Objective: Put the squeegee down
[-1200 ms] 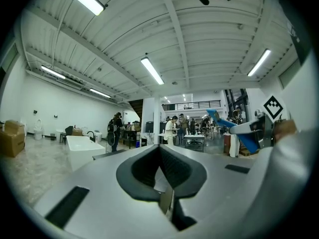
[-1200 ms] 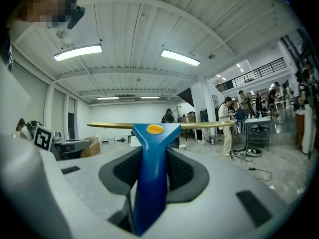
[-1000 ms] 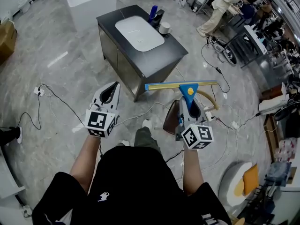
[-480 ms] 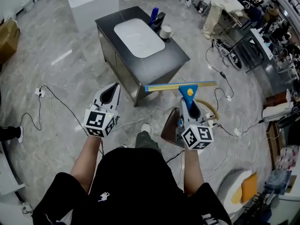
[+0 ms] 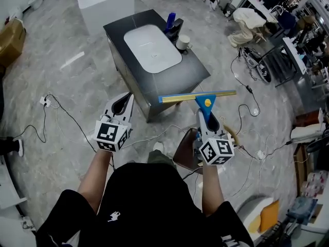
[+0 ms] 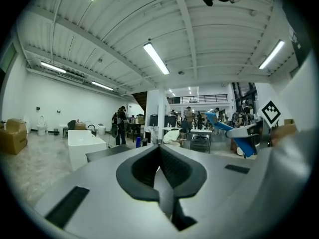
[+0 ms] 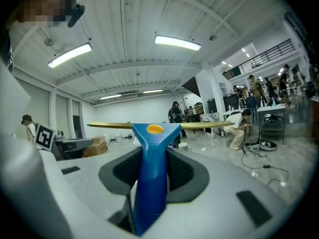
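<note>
Partly unseen
Your right gripper point(image 5: 207, 116) hides the handle end of the squeegee point(image 5: 198, 96); the top edge crops the white block point(image 5: 105, 1).

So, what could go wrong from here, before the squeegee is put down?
1. The right hand-held gripper holds the squeegee only by its handle, and the long blade sticks out to both sides; it could twist or slip in the grip.
2. If it goes onto the dark counter, the wide blade could knock the cup or the blue bottle beside the basin.
3. Cables lie across the floor; a trip seems possible.
</note>
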`<control>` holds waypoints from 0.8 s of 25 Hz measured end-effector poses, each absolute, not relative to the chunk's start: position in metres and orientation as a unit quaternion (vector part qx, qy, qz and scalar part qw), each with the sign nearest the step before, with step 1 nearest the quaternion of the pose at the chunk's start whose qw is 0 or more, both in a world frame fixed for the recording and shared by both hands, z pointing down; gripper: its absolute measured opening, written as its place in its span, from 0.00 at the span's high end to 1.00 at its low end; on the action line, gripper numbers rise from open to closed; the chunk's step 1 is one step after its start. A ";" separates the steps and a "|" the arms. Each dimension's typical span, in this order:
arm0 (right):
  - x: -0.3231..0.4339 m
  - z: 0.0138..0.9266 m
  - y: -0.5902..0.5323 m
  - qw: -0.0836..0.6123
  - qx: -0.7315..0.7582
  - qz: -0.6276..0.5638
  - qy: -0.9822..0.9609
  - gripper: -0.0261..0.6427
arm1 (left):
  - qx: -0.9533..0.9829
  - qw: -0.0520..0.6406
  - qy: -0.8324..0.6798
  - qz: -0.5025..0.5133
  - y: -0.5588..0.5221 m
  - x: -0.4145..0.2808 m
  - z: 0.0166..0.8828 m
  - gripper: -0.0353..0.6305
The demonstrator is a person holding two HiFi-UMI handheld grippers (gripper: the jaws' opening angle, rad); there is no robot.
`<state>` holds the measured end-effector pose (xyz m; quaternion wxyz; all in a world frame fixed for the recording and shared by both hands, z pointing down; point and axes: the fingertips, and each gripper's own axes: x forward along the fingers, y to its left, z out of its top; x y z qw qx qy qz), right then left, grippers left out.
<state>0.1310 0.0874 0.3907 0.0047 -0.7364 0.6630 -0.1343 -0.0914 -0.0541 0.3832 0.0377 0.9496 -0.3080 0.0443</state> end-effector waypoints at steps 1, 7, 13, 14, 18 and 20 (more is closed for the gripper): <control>0.136 0.390 0.082 0.005 -0.734 -0.135 0.665 0.76 | 0.949 0.039 -0.309 0.045 -0.057 -0.086 0.383 0.94; 0.164 0.393 0.054 0.005 -0.719 -0.140 0.681 0.76 | 0.944 0.037 -0.324 0.051 -0.075 -0.059 0.381 0.94; 0.197 0.400 0.039 0.010 -0.710 -0.149 0.689 0.76 | 0.937 0.034 -0.342 0.059 -0.085 -0.030 0.383 0.94; 0.203 0.403 0.037 0.011 -0.707 -0.151 0.690 0.76 | 0.936 0.034 -0.344 0.061 -0.086 -0.025 0.385 0.94; 0.223 0.411 0.026 0.014 -0.697 -0.158 0.699 0.76 | 0.932 0.024 -0.355 0.072 -0.090 -0.005 0.389 0.94; 0.230 0.415 0.020 0.015 -0.691 -0.161 0.704 0.76 | 0.930 0.014 -0.359 0.080 -0.091 0.005 0.389 0.94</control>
